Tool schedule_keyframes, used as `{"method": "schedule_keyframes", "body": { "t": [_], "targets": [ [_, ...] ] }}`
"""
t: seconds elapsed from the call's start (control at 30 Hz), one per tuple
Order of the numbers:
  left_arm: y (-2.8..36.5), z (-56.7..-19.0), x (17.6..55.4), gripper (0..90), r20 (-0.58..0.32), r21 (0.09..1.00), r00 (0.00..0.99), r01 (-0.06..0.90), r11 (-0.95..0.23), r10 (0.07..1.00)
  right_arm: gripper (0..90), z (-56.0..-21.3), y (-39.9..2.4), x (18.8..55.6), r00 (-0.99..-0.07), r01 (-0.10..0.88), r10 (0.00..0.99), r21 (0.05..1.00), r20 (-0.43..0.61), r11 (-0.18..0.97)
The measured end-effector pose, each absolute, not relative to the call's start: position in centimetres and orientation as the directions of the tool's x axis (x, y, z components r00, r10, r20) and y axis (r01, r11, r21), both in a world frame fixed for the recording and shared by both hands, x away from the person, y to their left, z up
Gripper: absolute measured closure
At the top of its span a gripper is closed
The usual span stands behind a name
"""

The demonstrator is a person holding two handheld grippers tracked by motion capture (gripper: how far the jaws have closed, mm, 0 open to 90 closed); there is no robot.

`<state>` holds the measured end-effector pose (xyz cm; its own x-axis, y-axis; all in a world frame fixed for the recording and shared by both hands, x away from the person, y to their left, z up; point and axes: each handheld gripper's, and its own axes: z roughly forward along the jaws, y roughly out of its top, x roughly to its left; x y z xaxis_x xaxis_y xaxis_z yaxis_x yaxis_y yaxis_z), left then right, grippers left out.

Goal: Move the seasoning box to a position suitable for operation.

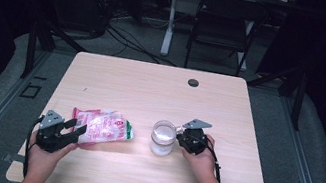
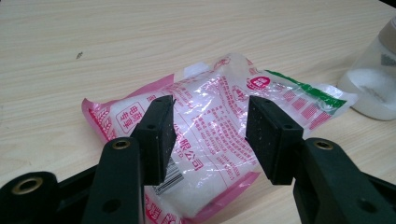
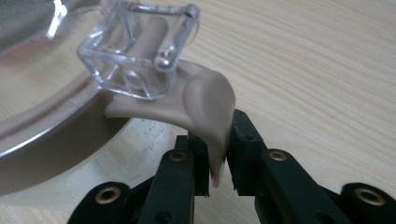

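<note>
A pink and clear plastic bag of white grains lies flat on the table's near left. My left gripper hovers at its near end, jaws open; in the left gripper view the bag sits between and beyond the left gripper, untouched. A clear jar holding white powder stands near the middle. My right gripper is at its right side. In the right gripper view the right gripper is shut on a beige rubber tab sticking out under the jar's clear clasp.
The light wooden table has a black grommet hole at the back. A dark chair and a desk leg stand on the floor beyond the far edge. The jar also appears at the right of the left gripper view.
</note>
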<state>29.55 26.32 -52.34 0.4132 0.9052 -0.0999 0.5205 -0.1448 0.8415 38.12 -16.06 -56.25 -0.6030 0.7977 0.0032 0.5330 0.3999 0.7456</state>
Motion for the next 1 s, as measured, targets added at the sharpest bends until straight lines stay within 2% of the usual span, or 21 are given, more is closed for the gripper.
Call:
{"method": "schedule_keyframes", "body": {
  "t": [0.5, 1.0],
  "targets": [
    [24.8, -52.0, 29.6, 51.9, -0.094, 0.852, 0.467, 0.494, -0.171, 0.879, 80.2, -56.0, -15.9, 37.0, -0.624, 0.515, 0.780, 0.729, -0.041, 0.451],
    [19.7, -51.5, 29.8, 51.8, -0.081, 0.860, 0.617, 0.440, -0.259, 0.783, 78.2, -55.9, -16.1, 34.8, -0.653, 0.504, 0.756, 0.718, -0.047, 0.481]
  ]
}}
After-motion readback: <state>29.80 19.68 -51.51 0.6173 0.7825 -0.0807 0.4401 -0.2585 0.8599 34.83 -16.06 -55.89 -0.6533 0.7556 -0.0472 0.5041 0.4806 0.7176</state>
